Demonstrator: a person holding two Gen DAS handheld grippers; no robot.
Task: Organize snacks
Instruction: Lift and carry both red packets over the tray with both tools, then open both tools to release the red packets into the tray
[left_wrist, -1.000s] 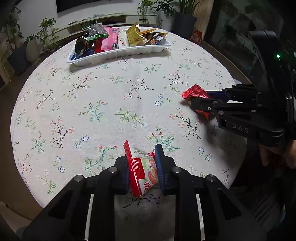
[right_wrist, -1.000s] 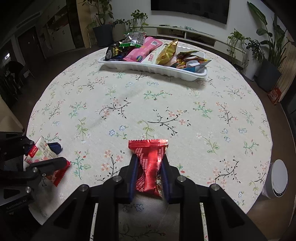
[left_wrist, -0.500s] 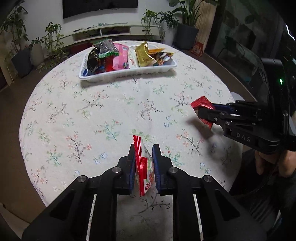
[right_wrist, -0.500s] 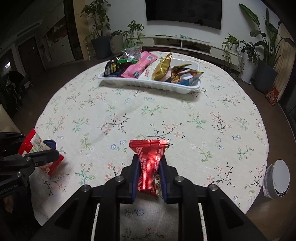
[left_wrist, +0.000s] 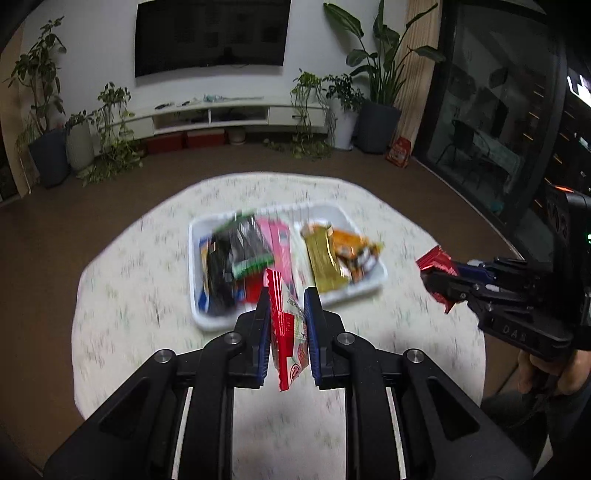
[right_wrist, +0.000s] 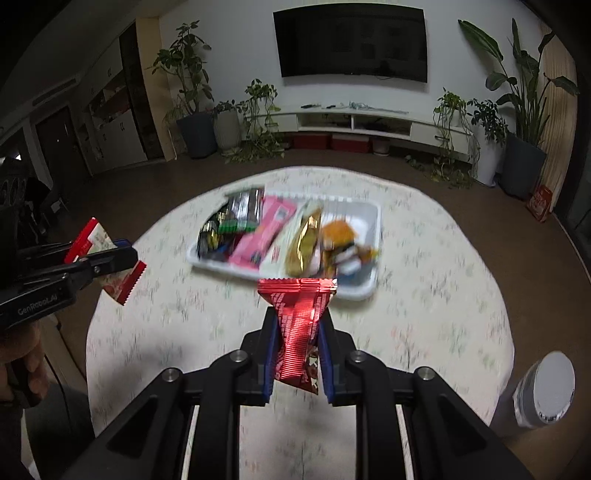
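Note:
My left gripper (left_wrist: 287, 317) is shut on a red and white snack packet (left_wrist: 286, 332), held edge-up well above the round floral table (left_wrist: 129, 314). My right gripper (right_wrist: 297, 332) is shut on a shiny red wrapped snack bar (right_wrist: 299, 325), also high over the table. Each gripper shows in the other's view: the right gripper (left_wrist: 439, 280) at the right with its red bar (left_wrist: 436, 264), the left gripper (right_wrist: 122, 258) at the left with its packet (right_wrist: 92, 236). A white tray (left_wrist: 197, 321) (right_wrist: 365, 288) holding several snack packs sits ahead of both, blurred.
A white cylindrical bin (right_wrist: 546, 387) stands on the floor to the right of the table. Beyond the table are brown floor, potted plants (left_wrist: 48, 147), a low white shelf (right_wrist: 369, 122) and a wall TV (left_wrist: 210, 35). A person's hands (left_wrist: 546, 373) grip the handles.
Both grippers have risen off the table with their snacks and moved toward the tray, which now looks closer and lower. The left jaws closed tighter on the packet.

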